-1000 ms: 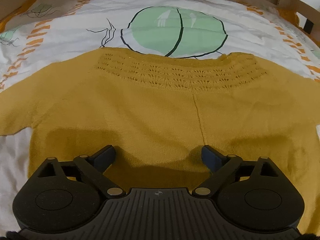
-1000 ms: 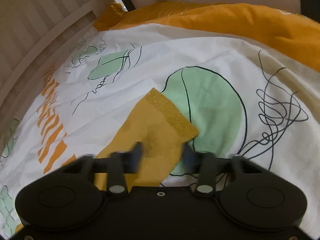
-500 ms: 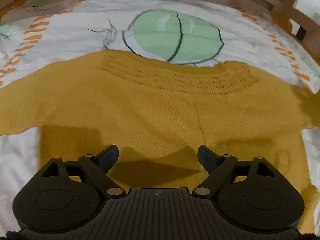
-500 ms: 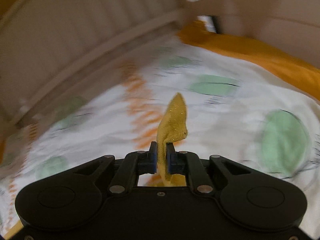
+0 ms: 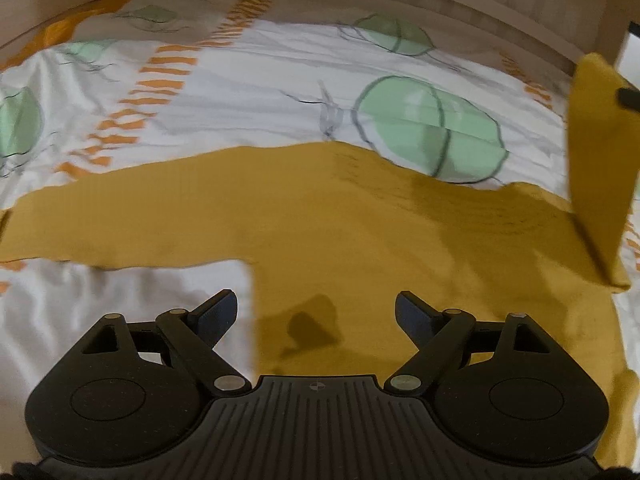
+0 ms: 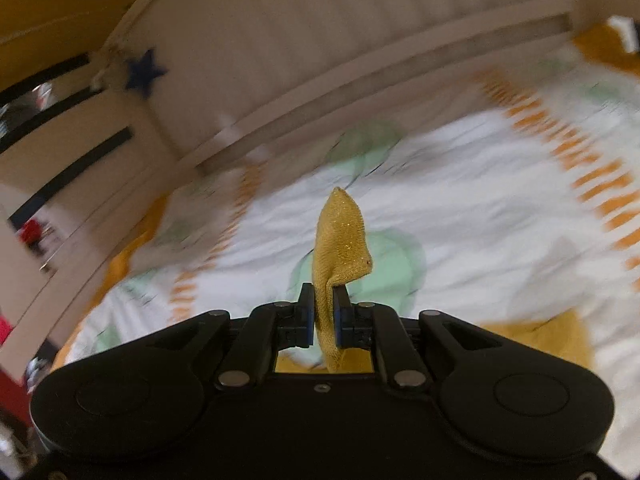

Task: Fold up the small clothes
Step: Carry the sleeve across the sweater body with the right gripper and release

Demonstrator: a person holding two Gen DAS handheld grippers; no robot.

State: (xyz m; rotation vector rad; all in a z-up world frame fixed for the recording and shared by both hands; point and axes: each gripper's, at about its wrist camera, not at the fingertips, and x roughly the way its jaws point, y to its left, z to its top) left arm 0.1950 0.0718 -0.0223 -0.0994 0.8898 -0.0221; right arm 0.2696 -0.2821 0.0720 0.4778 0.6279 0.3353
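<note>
A small mustard-yellow knit sweater (image 5: 360, 232) lies flat on a patterned sheet (image 5: 248, 92). Its left sleeve (image 5: 120, 224) stretches out flat to the left. My left gripper (image 5: 316, 312) is open and empty, low over the sweater's left side edge. My right gripper (image 6: 323, 316) is shut on the sweater's right sleeve cuff (image 6: 340, 240), which stands up between its pads. In the left wrist view that lifted sleeve (image 5: 600, 160) hangs upright at the far right.
The sheet is white with green circles and orange stripes. A beige padded crib rail (image 6: 320, 60) rises behind it, with a dark blue star (image 6: 144, 72) on it. An orange blanket (image 6: 608, 48) lies at the far right corner.
My right gripper closed on the right sleeve cuff and lifted it off the sheet, swinging left. My left gripper shifted left, from the sweater's middle to its left edge.
</note>
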